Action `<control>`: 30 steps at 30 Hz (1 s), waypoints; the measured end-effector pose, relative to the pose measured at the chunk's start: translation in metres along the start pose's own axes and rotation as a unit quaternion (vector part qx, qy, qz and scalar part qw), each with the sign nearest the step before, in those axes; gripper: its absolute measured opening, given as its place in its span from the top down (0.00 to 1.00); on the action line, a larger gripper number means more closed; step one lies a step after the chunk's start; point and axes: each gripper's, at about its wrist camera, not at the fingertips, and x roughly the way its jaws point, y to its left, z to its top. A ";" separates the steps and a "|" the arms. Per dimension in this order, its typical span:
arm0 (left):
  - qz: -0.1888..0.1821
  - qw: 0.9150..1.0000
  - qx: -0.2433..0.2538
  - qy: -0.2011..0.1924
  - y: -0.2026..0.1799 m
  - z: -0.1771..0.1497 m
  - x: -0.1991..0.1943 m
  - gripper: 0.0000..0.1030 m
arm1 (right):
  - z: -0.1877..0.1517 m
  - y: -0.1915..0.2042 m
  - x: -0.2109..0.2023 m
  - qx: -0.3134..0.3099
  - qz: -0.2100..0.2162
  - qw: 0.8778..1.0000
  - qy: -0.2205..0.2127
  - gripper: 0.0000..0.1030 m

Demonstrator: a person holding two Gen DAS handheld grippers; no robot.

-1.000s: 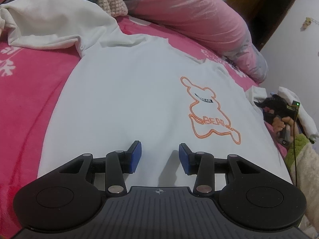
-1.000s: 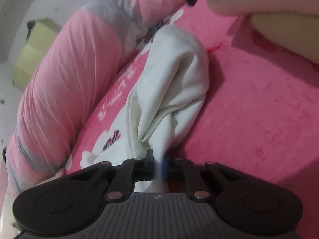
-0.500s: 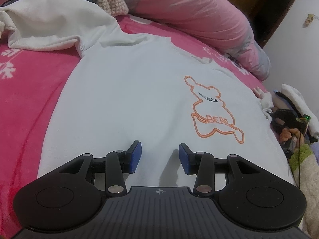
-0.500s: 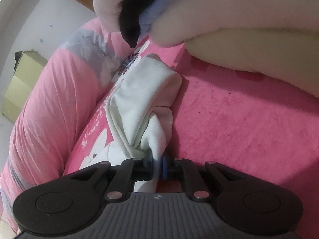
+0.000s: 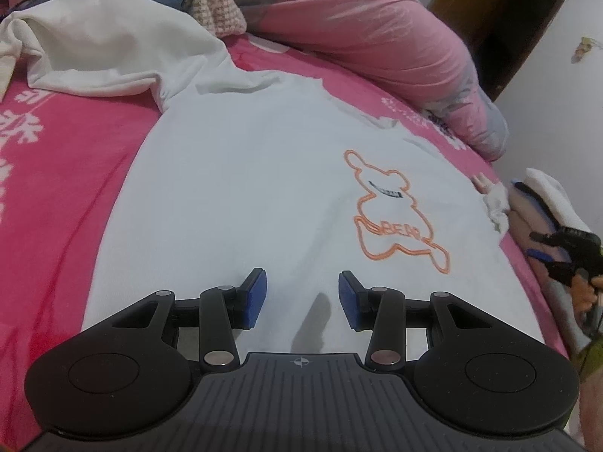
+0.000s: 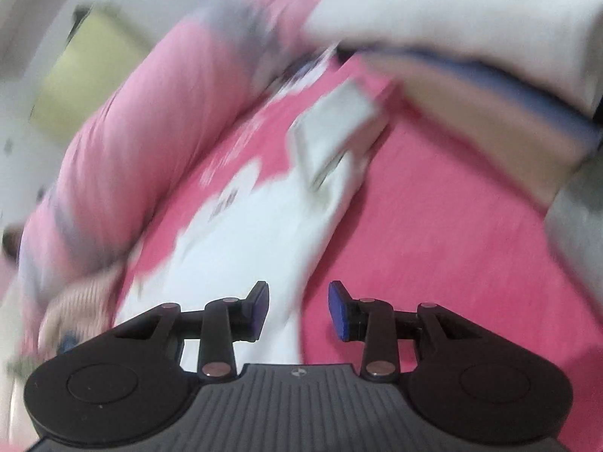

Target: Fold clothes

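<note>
A white sweatshirt (image 5: 245,188) with an orange bear outline (image 5: 395,211) lies flat on the pink bed. Its left sleeve (image 5: 98,52) is bunched at the upper left. My left gripper (image 5: 301,297) hovers open just above the sweatshirt's lower body, nothing between its blue pads. In the blurred right wrist view, my right gripper (image 6: 297,309) has its jaws opening, and the white right sleeve (image 6: 331,132) lies stretched out on the bed ahead, free of the pads. The right gripper (image 5: 565,252) also shows at the far right of the left wrist view.
A rolled pink quilt (image 5: 377,34) runs along the far side of the bed. A checked knit and blue denim pile (image 5: 203,0) sits at the top left. Folded pale clothes (image 6: 471,37) are stacked at the upper right in the right wrist view. A wooden cabinet (image 5: 497,11) stands behind.
The right gripper let go of the white sleeve and drew back and up; the sleeve now lies out on the bed. The left gripper stayed put, open.
</note>
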 end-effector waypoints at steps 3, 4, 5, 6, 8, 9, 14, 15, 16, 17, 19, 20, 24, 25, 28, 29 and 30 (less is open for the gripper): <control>-0.002 1.000 -0.004 0.002 0.001 -0.007 -0.003 0.58 | -0.017 0.011 0.007 -0.036 -0.013 0.999 0.033 0.64; -0.002 1.000 -0.007 0.002 0.002 -0.009 -0.005 0.58 | -0.023 0.012 0.010 -0.041 -0.023 0.998 0.035 0.64; -0.003 1.000 -0.009 0.001 0.002 -0.010 -0.006 0.58 | -0.029 0.012 0.013 -0.045 -0.033 0.998 0.037 0.64; -0.004 1.000 -0.011 0.000 0.003 -0.011 -0.007 0.58 | -0.032 0.011 0.016 -0.044 -0.036 0.998 0.040 0.64; -0.005 1.000 -0.011 0.000 0.003 -0.012 -0.009 0.58 | -0.038 0.009 0.019 -0.049 -0.033 0.997 0.043 0.66; -0.005 1.000 -0.010 0.000 0.003 -0.012 -0.010 0.58 | -0.040 0.010 0.018 -0.055 -0.027 0.997 0.042 0.70; -0.007 1.000 -0.012 0.002 0.007 -0.015 -0.010 0.58 | -0.051 0.008 0.000 -0.040 -0.023 0.999 0.022 0.97; -0.008 1.000 -0.013 0.002 0.008 -0.015 -0.010 0.58 | -0.051 0.006 -0.003 -0.031 -0.023 0.999 0.012 0.97; -0.010 1.000 -0.014 0.002 0.008 -0.015 -0.010 0.58 | -0.051 0.004 -0.006 -0.022 -0.022 1.000 0.002 0.97; -0.011 1.000 -0.014 0.002 0.009 -0.015 -0.011 0.58 | -0.052 0.001 -0.004 -0.017 -0.027 0.999 0.004 0.98; -0.013 1.000 -0.016 0.003 0.010 -0.015 -0.011 0.58 | -0.054 -0.003 0.000 -0.008 -0.039 0.999 0.008 0.98; -0.014 1.000 -0.016 0.003 0.011 -0.015 -0.011 0.58 | -0.054 -0.006 0.000 -0.002 -0.036 0.999 0.007 0.98; -0.019 1.000 -0.021 0.002 0.014 -0.015 -0.013 0.58 | -0.054 -0.018 -0.008 0.045 -0.013 0.999 0.004 0.87; -0.021 0.999 -0.024 0.000 0.015 -0.016 -0.014 0.58 | -0.054 -0.023 -0.015 0.059 -0.003 0.998 0.005 0.84; -0.034 0.999 -0.041 -0.001 0.022 -0.019 -0.018 0.58 | -0.064 -0.032 -0.032 0.067 0.016 0.997 0.030 0.71; -0.038 0.998 -0.046 0.000 0.024 -0.020 -0.019 0.58 | -0.071 -0.036 -0.037 0.065 0.025 0.996 0.048 0.71; -0.041 0.998 -0.048 0.000 0.025 -0.020 -0.021 0.58 | -0.078 -0.038 -0.040 0.060 0.031 0.996 0.061 0.71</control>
